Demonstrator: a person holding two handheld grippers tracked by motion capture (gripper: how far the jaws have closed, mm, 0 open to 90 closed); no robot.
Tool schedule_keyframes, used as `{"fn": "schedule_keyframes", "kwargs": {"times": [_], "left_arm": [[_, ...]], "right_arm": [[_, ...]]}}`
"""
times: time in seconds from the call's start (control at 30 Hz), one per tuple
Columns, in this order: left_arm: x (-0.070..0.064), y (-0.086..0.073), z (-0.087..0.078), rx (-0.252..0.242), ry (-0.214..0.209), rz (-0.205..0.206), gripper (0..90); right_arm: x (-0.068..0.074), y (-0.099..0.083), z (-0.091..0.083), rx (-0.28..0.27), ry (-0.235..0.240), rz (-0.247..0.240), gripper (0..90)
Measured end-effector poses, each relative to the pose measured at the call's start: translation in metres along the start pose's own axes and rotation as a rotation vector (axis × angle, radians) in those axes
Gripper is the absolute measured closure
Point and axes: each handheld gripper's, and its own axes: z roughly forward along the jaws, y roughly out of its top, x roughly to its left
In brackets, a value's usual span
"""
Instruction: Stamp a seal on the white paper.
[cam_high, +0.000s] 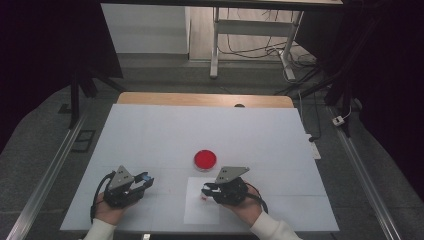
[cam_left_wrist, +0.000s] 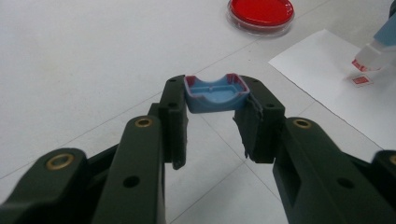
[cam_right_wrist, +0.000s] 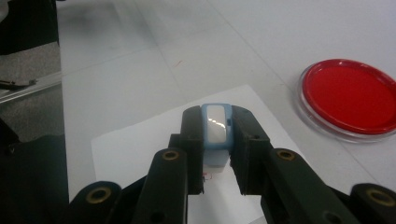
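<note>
While our right gripper presses the small pale-blue plastic stamp onto the white paper sheet, its cap waits.
Our right fingers clamp the stamp upright; our left gripper, well apart on the surface, clamps the blue cap, hollow upward. The red-filled round dish sits just beyond; open room lies between.

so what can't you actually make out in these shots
- Stamp: in the right gripper view its printing face is hidden behind the right gripper's jaws.
- Red mark on the paper sheet: too small and blurred in the left gripper view to read.
- Blue cap: the left gripper covers its sides.
- Red dish: what it holds is unclear in the high view.
</note>
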Motion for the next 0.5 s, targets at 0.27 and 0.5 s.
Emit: {"fn": "schedule_keyframes", "kwargs": {"times": [0.27,0.5], "left_arm": [[0.000,0.000,0.000,-0.001,-0.001,0.001,64.1],[-0.001,0.000,0.000,-0.001,-0.003,0.001,64.1]], "right_arm": [[-0.006,0.002,-0.012,-0.064,-0.023,0.025,75.3],[-0.018,0.002,-0.028,-0.145,-0.055,0.073,75.4]]}}
